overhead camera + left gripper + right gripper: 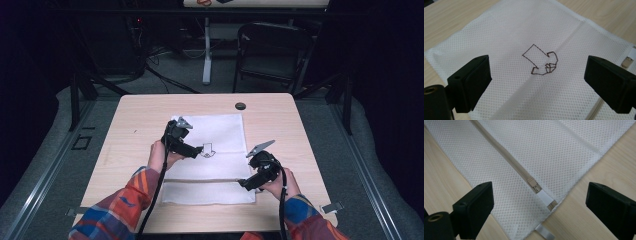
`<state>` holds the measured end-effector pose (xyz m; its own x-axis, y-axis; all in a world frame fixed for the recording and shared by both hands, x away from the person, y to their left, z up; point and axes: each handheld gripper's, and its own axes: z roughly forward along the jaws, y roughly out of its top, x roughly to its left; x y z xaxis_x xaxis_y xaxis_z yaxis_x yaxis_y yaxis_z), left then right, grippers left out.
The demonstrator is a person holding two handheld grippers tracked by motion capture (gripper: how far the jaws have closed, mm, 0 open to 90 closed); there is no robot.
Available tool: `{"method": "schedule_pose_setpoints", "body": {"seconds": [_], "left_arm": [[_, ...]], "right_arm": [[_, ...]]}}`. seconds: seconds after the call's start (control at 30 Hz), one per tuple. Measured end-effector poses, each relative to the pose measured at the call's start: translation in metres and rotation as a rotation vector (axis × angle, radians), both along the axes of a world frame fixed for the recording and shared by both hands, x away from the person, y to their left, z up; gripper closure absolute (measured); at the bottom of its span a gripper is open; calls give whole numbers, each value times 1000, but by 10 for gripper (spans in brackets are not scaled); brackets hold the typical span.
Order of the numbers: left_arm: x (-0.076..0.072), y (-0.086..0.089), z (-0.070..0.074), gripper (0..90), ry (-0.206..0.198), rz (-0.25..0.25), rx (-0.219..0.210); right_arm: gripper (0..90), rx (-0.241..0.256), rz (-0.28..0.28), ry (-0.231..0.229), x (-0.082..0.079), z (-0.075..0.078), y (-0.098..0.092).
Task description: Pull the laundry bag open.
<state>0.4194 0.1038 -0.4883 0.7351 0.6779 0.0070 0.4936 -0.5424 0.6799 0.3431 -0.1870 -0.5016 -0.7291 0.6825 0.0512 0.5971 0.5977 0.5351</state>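
Dark surroundings frame a pale wooden surface (280,125), with a folding chair and cables on the floor behind it. On the surface lies a white mesh laundry bag (220,132), flat, with a small brown stitched emblem (541,60) near its middle and a beige zipper (506,157) running across it close to the person's edge.

The left hand-held gripper (199,151) hovers just above the emblem, its 2 jaws spread wide with nothing between them. The right hand-held gripper (243,183) sits low at the bag's near right corner, jaws equally spread and empty. In the right gripper view the zipper slider (534,185) rests at the end of its track, next to a white fabric tab (546,198) at the bag's edge, so the bag looks closed.

The step in hand appears to be opening the zipper. To do it well, the right hand-held gripper should come down squarely over the slider and pinch its pull rather than the mesh, since the slider is small and lies flat against the cloth. The left hand-held gripper would best press or pinch the fabric near the zipper's end to anchor it; otherwise the light bag will likely slide or bunch along with the pull. Drawing the slider straight along the track, low and steady, should keep the mesh from snagging in the teeth.
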Motion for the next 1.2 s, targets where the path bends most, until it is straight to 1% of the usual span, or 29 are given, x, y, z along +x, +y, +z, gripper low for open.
{"method": "schedule_pose_setpoints", "body": {"seconds": [0.03,0.13,0.17,0.2,0.23,0.27,0.3,0.37,0.43,0.47,0.5,0.57,0.6,0.63,0.67,0.7,0.77,0.8,0.83,0.87,0.9,0.93,0.97,1.0,1.03,1.1,1.13,1.17,1.2], "left_arm": [[-2,-2,-1,72,2,-7,0],[-7,-8,-4,67,-2,-32,-10],[-9,-11,-5,68,3,-44,-5],[-10,-14,-7,67,5,-55,-6],[-12,-17,-9,67,11,-66,2],[-13,-20,-11,68,12,-75,5],[-15,-23,-13,68,14,-89,13],[-18,-29,-15,70,9,-105,12],[-19,-31,-16,71,10,-114,9],[-21,-35,-16,74,8,-128,10],[-22,-37,-18,75,5,-132,-4],[-24,-41,-20,87,6,-146,-7],[-25,-43,-21,89,7,-147,-14],[-25,-43,-21,92,7,-147,-14],[-26,-45,-22,92,10,-157,-13],[-27,-48,-24,116,8,-173,-20],[-29,-52,-26,119,11,-184,-17],[-29,-54,-27,126,8,-190,-22],[-30,-55,-28,133,15,-199,-28],[-30,-57,-29,139,18,-204,-28],[-30,-57,-29,139,18,-204,-28],[-32,-61,-32,141,21,-219,-31],[-32,-63,-33,146,25,-228,-28],[-33,-65,-35,149,22,-233,-23],[-34,-67,-36,153,28,-242,-23],[-35,-71,-39,158,35,-251,-29],[-36,-74,-40,166,40,-261,-30],[-36,-75,-41,173,44,-279,-23],[-37,-78,-42,192,45,-281,-22]], "right_arm": [[88,-2,-6,-7,1,0,-1],[113,1,-15,-7,3,0,-5],[120,-1,-21,-4,3,1,-6],[135,8,-20,-7,4,0,-7],[147,1,-20,-3,4,1,-9],[149,16,-22,-4,4,0,-9],[157,5,-24,-10,4,1,-11],[177,10,-35,-13,4,1,-13],[186,13,-35,-15,4,1,-15],[208,30,-50,-22,5,0,-18],[221,21,-43,-22,5,0,-19],[233,18,-54,-23,6,0,-21],[263,27,-57,-25,7,-1,-22],[281,24,-57,-17,8,-1,-23],[281,24,-57,-17,8,-1,-23],[312,32,-57,-14,9,-3,-23],[364,31,-59,-10,8,-4,-23],[383,20,-51,-5,9,-4,-23],[426,24,-49,-10,9,-6,-23],[448,18,-47,-5,9,-6,-23],[467,25,-48,0,9,-7,-23],[515,24,-46,4,9,-8,-22],[541,24,-44,9,9,-10,-22],[565,13,-41,11,10,-11,-21],[601,15,-34,17,10,-13,-21],[656,4,-24,27,10,-15,-20],[675,1,-22,32,10,-17,-19],[700,5,-14,41,11,-19,-18],[726,-2,-7,38,11,-20,-17]]}}
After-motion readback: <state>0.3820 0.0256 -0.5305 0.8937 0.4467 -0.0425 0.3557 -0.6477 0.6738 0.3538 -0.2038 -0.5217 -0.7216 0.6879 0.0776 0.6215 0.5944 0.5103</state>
